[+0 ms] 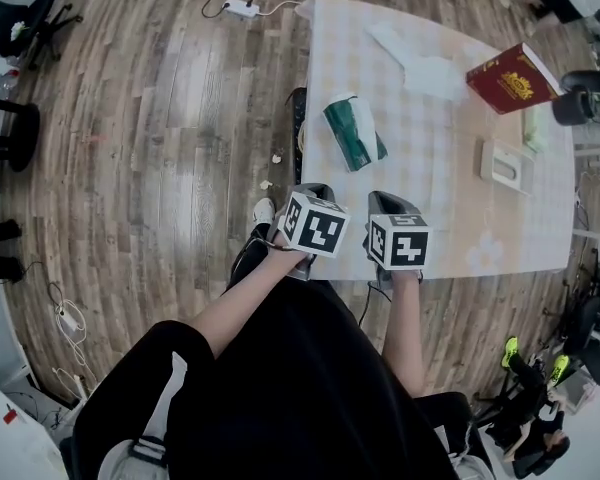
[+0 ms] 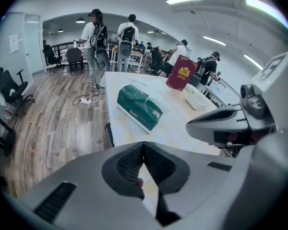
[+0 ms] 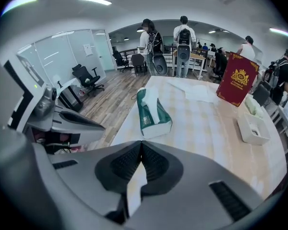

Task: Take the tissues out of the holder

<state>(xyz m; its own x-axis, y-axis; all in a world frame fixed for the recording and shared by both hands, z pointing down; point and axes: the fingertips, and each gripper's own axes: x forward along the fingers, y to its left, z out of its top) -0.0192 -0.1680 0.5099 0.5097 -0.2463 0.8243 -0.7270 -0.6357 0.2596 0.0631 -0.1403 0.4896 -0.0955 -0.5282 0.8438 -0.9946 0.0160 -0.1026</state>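
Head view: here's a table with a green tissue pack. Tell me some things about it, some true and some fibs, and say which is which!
1. The green tissue pack lies on the table. True.
2. The right gripper is holding the pack. False: its jaws are together with nothing between them, and the pack lies apart from it, farther up the table.
3. The red box is on the floor. False: it is on the table, near the far right corner.
4. The left gripper is shut. True.
5. A white tissue pokes out of the pack. True.
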